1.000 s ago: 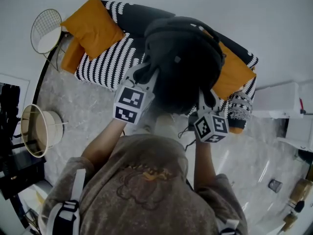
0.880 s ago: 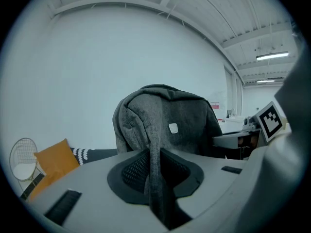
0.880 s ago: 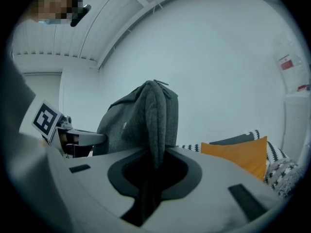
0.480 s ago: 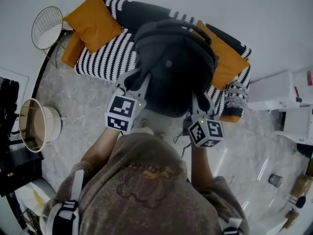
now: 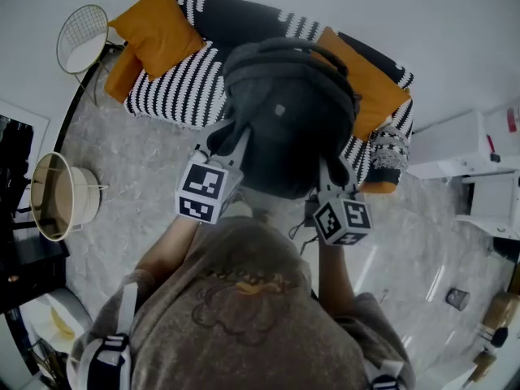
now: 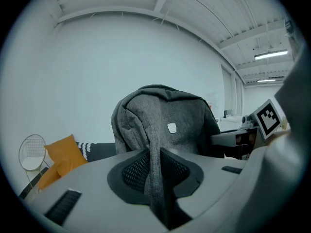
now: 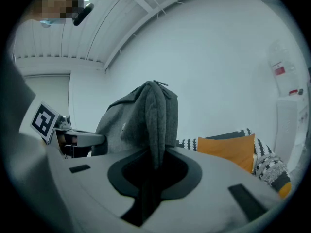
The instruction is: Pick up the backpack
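Note:
A dark grey backpack point(image 5: 284, 108) hangs in the air in front of the person, clear of the sofa behind it. My left gripper point(image 5: 234, 140) is shut on a grey shoulder strap point(image 6: 155, 171) at the pack's left side. In the left gripper view the strap runs down between the jaws and the pack's body point(image 6: 167, 125) rises just beyond. My right gripper point(image 5: 331, 173) is shut on the other strap point(image 7: 156, 130) at the pack's right side; that strap drops into the gap between the jaws. Most of both fingers is hidden under the pack in the head view.
A sofa with a black-and-white striped cover point(image 5: 175, 96) stands against the wall, with orange cushions at its left point(image 5: 154, 35) and right point(image 5: 366, 88). A wire side table point(image 5: 81, 39) and a round basket point(image 5: 57, 197) stand at the left, and white cabinets point(image 5: 455, 149) at the right.
Both grippers, with the backpack hanging between them, have drawn back from the sofa toward the person. More of the sofa's right end shows behind the pack now.

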Demonstrator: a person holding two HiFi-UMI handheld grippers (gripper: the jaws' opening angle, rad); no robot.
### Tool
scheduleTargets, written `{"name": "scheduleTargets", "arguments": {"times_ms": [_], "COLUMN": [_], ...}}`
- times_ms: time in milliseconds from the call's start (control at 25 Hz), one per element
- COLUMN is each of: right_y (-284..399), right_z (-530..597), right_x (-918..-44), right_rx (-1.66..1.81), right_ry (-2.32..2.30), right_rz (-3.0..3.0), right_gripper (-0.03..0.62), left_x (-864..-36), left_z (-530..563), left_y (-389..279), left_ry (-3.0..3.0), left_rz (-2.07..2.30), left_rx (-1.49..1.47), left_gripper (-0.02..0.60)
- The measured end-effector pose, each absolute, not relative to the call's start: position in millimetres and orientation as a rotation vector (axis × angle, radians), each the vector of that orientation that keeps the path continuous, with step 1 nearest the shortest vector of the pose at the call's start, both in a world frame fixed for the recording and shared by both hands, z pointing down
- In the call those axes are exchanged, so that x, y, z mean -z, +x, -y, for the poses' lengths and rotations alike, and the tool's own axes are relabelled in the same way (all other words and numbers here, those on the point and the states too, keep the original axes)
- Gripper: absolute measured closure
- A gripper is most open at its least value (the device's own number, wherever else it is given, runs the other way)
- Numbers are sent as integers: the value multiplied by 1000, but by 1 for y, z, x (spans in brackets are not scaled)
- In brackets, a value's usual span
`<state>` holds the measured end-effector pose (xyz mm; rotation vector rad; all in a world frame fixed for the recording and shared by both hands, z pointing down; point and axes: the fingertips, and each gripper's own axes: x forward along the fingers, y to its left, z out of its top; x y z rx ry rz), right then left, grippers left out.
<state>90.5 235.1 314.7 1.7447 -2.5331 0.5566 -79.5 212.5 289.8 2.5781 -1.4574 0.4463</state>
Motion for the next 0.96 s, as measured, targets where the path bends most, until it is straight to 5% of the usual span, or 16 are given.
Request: {"name": "scheduleTargets", "arguments": {"times_ms": [960], "right_y": [103], "right_z": [-236], "right_x": [-317], "right_rx": [-562], "right_ry": [1755], "right_rz": [2538], "right_gripper": [551], "left_x": [-294], "left_z": [-212], "left_y": [-66], "left_ry": [2579], "left_rz": [1445], "left_rx": [-490], "left_gripper": [520]}}
